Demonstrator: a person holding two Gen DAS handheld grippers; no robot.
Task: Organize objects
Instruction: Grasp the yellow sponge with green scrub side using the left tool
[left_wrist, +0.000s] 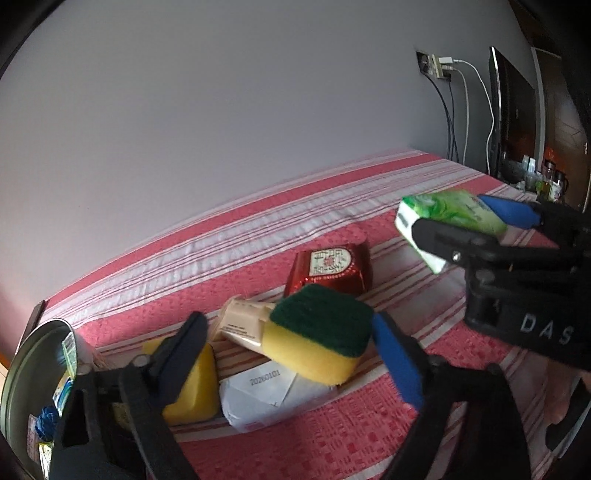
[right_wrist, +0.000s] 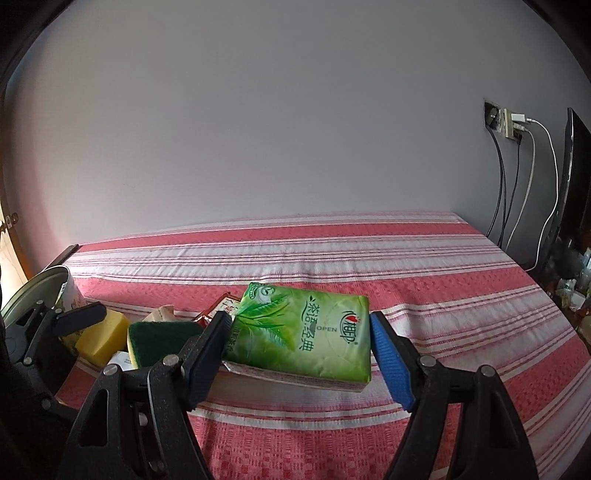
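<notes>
A yellow sponge with a green scouring top (left_wrist: 321, 332) lies on a small pile on the red striped cloth (left_wrist: 369, 424). It sits between the jaws of my left gripper (left_wrist: 291, 334). The blue pad is at its right corner, while the black finger stands clear on its left, so the gripper is open. My right gripper (right_wrist: 299, 325) is shut on a green tissue pack (right_wrist: 306, 332), one pad on each side. In the left wrist view that pack (left_wrist: 447, 210) hangs above the cloth at the right. The sponge (right_wrist: 159, 339) also shows at the left of the right wrist view.
The pile holds a red foil packet (left_wrist: 332, 269), a cream tube (left_wrist: 243, 325), a yellow block (left_wrist: 195, 387) and a white packet (left_wrist: 266, 395). A round metal tin (left_wrist: 29, 369) with small items stands at the cloth's left edge. Cables and a dark screen (right_wrist: 569, 206) are at the right wall.
</notes>
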